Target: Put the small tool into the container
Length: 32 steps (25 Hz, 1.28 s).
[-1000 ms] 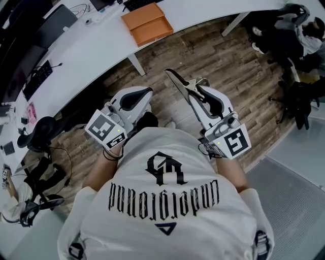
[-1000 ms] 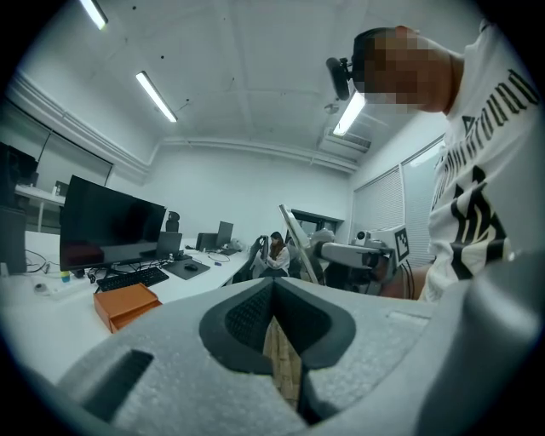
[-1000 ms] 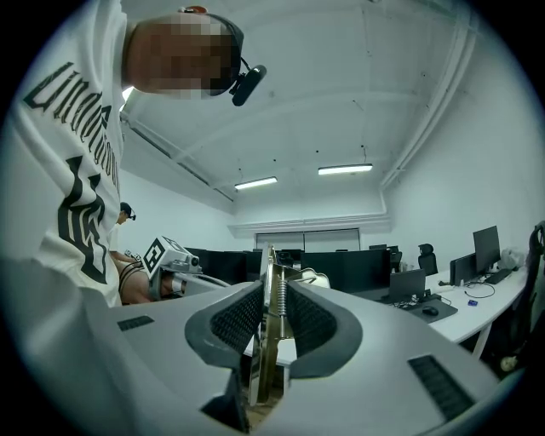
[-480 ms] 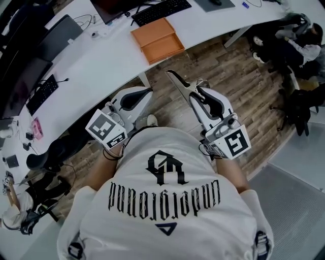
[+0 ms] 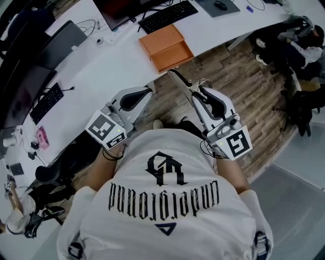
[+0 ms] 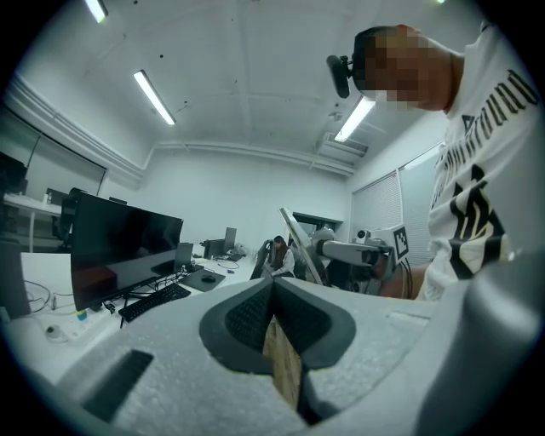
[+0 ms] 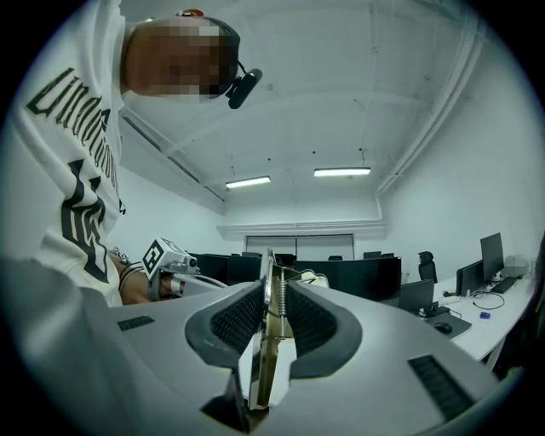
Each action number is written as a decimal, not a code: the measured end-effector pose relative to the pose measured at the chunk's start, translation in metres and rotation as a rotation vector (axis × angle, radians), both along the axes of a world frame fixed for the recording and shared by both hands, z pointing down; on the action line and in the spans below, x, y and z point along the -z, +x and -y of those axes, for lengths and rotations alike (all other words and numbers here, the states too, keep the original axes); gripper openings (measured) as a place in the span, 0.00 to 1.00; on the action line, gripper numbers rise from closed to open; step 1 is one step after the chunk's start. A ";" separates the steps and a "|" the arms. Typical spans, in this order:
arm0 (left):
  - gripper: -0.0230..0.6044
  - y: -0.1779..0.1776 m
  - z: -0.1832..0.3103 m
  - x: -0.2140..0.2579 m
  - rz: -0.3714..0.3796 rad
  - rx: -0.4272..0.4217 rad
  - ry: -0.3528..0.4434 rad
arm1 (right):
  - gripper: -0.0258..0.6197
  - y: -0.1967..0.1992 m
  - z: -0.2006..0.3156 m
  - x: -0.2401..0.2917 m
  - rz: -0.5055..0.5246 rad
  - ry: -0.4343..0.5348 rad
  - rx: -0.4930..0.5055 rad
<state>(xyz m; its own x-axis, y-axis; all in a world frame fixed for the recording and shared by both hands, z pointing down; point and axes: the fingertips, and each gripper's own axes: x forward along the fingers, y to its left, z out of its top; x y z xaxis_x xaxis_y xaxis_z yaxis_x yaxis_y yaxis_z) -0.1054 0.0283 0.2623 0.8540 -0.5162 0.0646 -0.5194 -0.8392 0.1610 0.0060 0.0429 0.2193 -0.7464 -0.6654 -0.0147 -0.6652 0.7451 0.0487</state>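
- At the near edge of a long white desk (image 5: 109,68), a person in a white printed T-shirt (image 5: 165,203) stands over a wooden floor (image 5: 238,81) with a hand-held gripper in each hand.
- Right gripper (image 5: 196,97), seen in its own view (image 7: 272,294), is clamped on the small tool (image 5: 181,86), a slim metal piece with a coil spring showing between the pads (image 7: 271,298).
- That tool juts forward past the jaws. Its tip comes near the desk's near edge, just short of the orange container (image 5: 175,52), and nothing shows it touching the box.
- Orange container sits on the desk right at that near edge, with a black keyboard (image 5: 167,15) behind it toward the far edge.
- Left gripper (image 5: 148,91) is held beside the right one, also over the floor. Its own view (image 6: 272,285) shows the dark pads pressed together at the tips with no object pinched there.
- Each gripper's marker cube faces up close to the person's chest.
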 end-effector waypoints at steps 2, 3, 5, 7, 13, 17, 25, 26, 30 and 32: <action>0.06 -0.004 0.005 -0.002 0.000 0.007 -0.006 | 0.18 -0.003 0.007 -0.001 -0.001 -0.002 0.003; 0.06 -0.006 0.007 -0.004 0.000 0.011 -0.010 | 0.18 -0.005 0.010 -0.003 -0.002 -0.004 0.006; 0.06 -0.009 0.013 -0.006 0.001 0.022 -0.017 | 0.18 -0.007 0.018 -0.005 -0.003 -0.008 0.015; 0.06 -0.011 0.019 -0.007 0.003 0.036 -0.021 | 0.18 -0.009 0.026 -0.006 -0.001 -0.009 0.029; 0.06 -0.010 0.040 -0.009 0.010 0.086 -0.035 | 0.18 -0.007 0.055 -0.008 0.009 -0.018 0.078; 0.06 -0.005 0.057 -0.010 0.017 0.126 -0.039 | 0.18 -0.002 0.077 -0.010 0.011 -0.027 0.119; 0.06 0.017 0.104 -0.011 0.022 0.214 -0.050 | 0.18 0.017 0.137 -0.016 0.015 -0.046 0.214; 0.06 0.020 0.111 -0.010 0.022 0.227 -0.049 | 0.18 0.020 0.146 -0.017 0.014 -0.049 0.228; 0.06 0.034 0.138 -0.009 0.016 0.290 -0.047 | 0.18 0.031 0.179 -0.022 -0.003 -0.057 0.298; 0.06 0.042 0.149 -0.010 0.013 0.323 -0.047 | 0.18 0.036 0.194 -0.024 -0.013 -0.059 0.335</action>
<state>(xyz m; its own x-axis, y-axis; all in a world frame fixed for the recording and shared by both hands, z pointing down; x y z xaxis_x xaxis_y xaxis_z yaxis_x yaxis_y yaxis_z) -0.0636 -0.1207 0.2719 0.6458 -0.7564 0.1042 -0.7596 -0.6228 0.1872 0.0425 -0.1510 0.2428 -0.9234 -0.3830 0.0271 -0.3830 0.9238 0.0056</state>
